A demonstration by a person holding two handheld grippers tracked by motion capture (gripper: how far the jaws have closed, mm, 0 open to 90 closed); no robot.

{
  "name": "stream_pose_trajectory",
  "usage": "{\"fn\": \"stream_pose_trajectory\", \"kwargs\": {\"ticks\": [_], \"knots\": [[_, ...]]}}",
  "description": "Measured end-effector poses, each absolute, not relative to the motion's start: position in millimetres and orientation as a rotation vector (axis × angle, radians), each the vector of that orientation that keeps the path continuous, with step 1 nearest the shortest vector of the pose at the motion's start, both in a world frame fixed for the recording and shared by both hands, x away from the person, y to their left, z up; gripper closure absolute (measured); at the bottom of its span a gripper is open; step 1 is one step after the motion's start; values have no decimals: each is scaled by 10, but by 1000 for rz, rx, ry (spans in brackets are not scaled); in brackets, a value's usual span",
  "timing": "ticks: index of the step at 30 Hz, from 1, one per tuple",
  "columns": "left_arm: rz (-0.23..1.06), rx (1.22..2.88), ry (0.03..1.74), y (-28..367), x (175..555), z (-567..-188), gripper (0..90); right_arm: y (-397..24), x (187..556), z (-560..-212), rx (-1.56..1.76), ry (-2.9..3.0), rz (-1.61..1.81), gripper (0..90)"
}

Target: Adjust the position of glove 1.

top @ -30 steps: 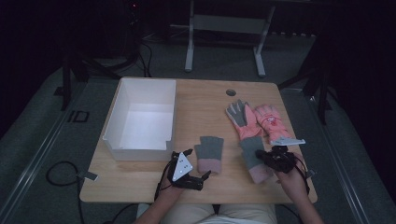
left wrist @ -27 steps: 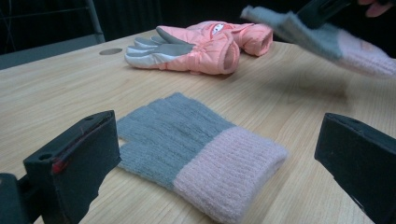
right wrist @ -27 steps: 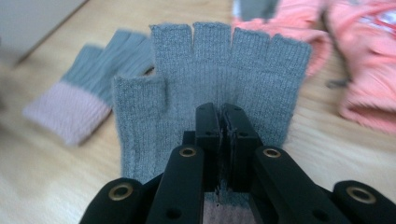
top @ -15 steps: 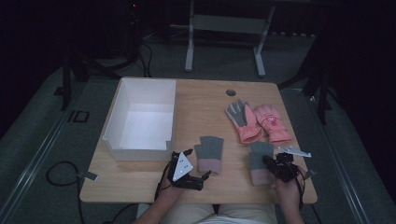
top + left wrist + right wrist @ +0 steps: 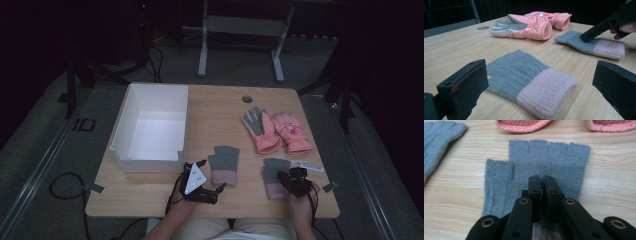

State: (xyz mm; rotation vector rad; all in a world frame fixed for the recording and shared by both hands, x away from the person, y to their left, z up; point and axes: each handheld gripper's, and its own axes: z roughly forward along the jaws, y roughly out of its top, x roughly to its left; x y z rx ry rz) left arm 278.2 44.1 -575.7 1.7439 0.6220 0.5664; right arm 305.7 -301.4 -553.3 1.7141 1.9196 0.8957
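Two grey knit fingerless gloves with pink cuffs lie flat near the table's front edge. My left gripper point(image 5: 210, 175) rests open beside the left glove point(image 5: 224, 162), whose cuff point(image 5: 544, 92) lies ahead between the wide-apart jaws, untouched. My right gripper point(image 5: 288, 178) points down onto the right glove point(image 5: 272, 167). Its jaws point(image 5: 543, 180) are shut, with a pinch of the grey knit point(image 5: 549, 157) caught between them. The left gripper view has that gripper's tip pressing on the same glove point(image 5: 584, 43).
A pair of pink padded gloves point(image 5: 275, 131) lies behind the right grey glove. A white open box point(image 5: 122, 135) stands at the table's left. A cable hole point(image 5: 247, 98) sits near the back edge. Bare wood point(image 5: 215, 115) spans the middle.
My right gripper has sunk toward the table and slid slightly nearer the front edge, staying shut, and the right grey glove now lies flat under it. The left gripper has not moved.
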Motion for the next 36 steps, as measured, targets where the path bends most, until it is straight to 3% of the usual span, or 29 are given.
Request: {"fn": "stream_pose_trajectory", "kwargs": {"ticks": [7,12,19,26,36], "knots": [[566,1747,621,440,2782,-5756,0,-3079,3065,-5416,1687,1944,925,788],[562,1747,623,443,2786,-5756,0,-3227,3165,-5175,1455,2109,983,698],[562,1747,624,440,2786,-5756,0,-3324,3288,-5123,1199,2393,937,628],[564,1744,625,440,2784,-5756,0,-3275,3275,-5231,1119,2487,858,619],[560,1748,623,440,2787,-5756,0,-3264,3260,-5429,1187,2472,815,691]]}}
